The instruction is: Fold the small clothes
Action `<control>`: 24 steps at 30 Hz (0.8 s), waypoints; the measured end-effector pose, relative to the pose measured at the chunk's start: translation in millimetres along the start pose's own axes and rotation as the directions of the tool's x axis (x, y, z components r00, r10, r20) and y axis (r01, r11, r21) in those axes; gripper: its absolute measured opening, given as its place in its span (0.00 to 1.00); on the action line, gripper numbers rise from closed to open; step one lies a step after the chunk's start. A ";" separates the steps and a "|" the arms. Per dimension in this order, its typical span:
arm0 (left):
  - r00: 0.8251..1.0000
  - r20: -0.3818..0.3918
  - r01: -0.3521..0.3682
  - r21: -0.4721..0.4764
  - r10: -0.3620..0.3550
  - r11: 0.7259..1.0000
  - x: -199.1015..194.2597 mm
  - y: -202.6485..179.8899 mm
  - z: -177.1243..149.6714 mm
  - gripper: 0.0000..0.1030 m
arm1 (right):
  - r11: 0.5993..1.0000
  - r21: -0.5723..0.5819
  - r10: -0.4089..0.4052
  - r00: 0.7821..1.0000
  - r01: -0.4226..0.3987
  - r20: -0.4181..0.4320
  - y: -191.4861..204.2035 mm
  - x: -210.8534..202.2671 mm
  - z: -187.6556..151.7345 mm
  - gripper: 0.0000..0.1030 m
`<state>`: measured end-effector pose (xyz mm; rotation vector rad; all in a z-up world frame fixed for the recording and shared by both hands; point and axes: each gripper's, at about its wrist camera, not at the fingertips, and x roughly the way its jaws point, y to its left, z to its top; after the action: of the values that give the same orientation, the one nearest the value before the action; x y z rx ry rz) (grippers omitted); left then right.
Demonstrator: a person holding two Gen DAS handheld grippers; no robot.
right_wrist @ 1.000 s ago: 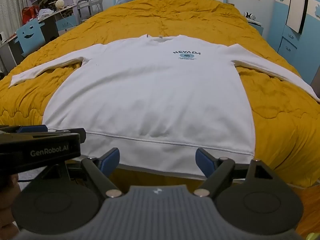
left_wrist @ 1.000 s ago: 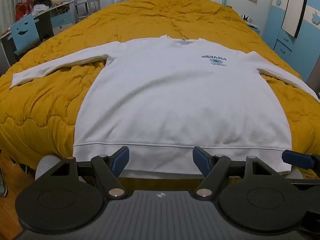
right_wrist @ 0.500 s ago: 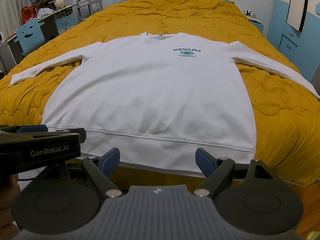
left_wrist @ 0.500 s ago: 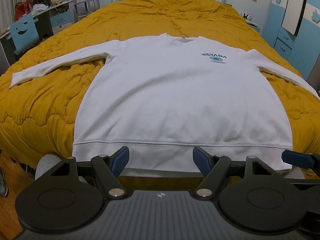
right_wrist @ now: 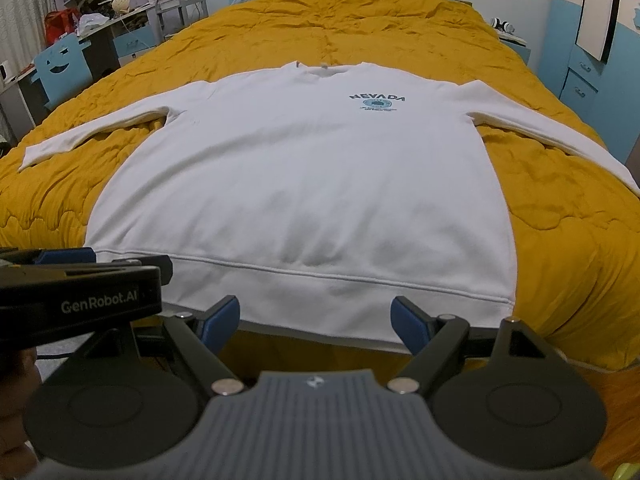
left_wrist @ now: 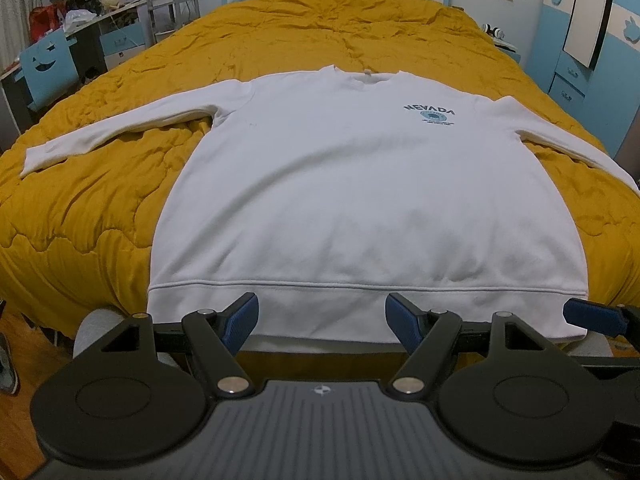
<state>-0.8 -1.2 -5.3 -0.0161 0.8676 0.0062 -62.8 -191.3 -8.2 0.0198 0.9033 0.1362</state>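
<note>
Pre-fold: sweatshirt flat on bed; left claw & right claw both agape, empty. Next: grab hem.

"NEVADA" is showing in dark letters on the white long-sleeved sweatshirt; "GenRobot.AI" is showing on the black left gripper.

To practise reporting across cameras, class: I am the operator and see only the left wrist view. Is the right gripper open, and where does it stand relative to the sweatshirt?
Observer: Yes, it is open. In the right wrist view the right gripper has both blue pads apart. It holds nothing and sits just short of the ribbed hem of the white long-sleeved sweatshirt.
Operator: How does my left gripper look from there?
Observer: It shows side-on at the left edge, near the hem's left corner. Its black body carries white GenRobot.AI lettering.
</note>
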 end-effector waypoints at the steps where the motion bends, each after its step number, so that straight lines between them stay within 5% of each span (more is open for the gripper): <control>1: 1.000 0.001 -0.001 0.001 0.001 1.000 0.1 0.0 -0.1 0.82 | 1.000 -0.001 -0.001 1.000 0.001 0.000 0.2 0.0 0.0 0.76; 16: 1.000 -0.011 0.012 0.011 -0.012 1.000 -1.3 8.1 8.3 0.82 | 1.000 -0.011 0.009 1.000 -0.008 0.005 5.7 0.3 5.2 0.76; 24: 1.000 0.005 0.015 -0.095 -0.015 0.995 -4.8 54.0 31.9 0.80 | 1.000 0.022 -0.012 0.999 0.011 0.036 0.5 -5.2 34.6 0.77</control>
<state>19.8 53.4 18.4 -0.1115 0.8624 0.0331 -38.9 -190.1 17.3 0.0373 0.8686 0.1152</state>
